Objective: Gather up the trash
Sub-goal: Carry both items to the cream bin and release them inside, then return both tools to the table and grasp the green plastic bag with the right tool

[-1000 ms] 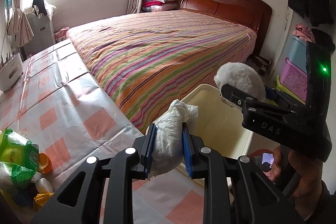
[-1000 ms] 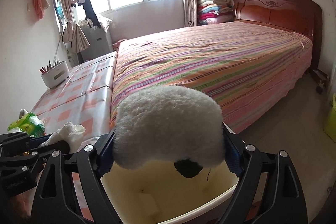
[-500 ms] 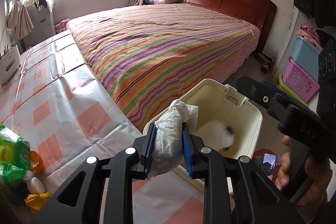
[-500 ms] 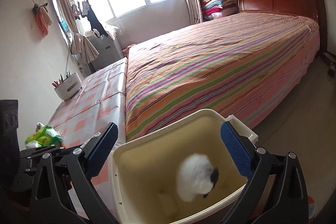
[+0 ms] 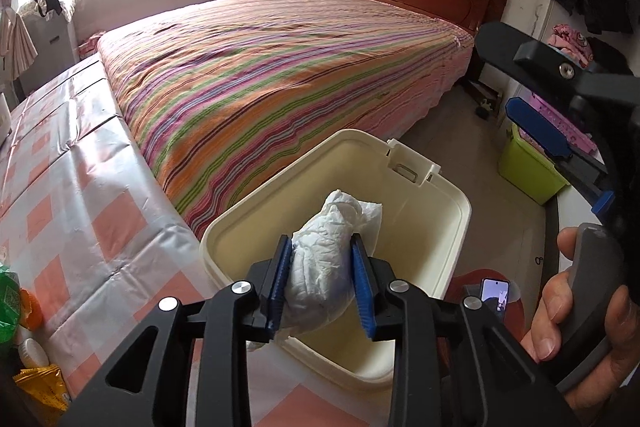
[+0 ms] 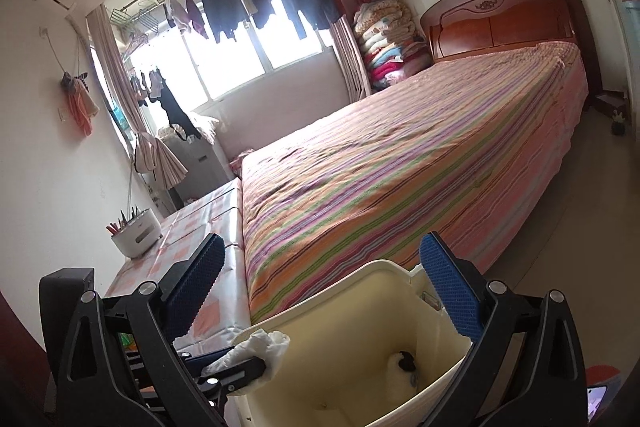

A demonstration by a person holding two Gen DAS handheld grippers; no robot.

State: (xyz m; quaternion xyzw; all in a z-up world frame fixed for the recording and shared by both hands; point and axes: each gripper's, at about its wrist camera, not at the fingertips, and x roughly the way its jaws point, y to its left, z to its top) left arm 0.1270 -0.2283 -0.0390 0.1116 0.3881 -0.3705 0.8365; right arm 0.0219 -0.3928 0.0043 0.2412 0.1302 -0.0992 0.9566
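A tabletop [image 5: 80, 211] covered in glossy peach-and-white checked plastic runs alongside the bed [image 5: 280, 67], which wears a multicoloured striped cotton sheet. Green and yellow crinkled snack wrappers [image 5: 12, 307] and a small white round cap [image 5: 32, 353] lie at the near end; a white oval plastic utensil holder [image 6: 136, 233] stands at the far end.
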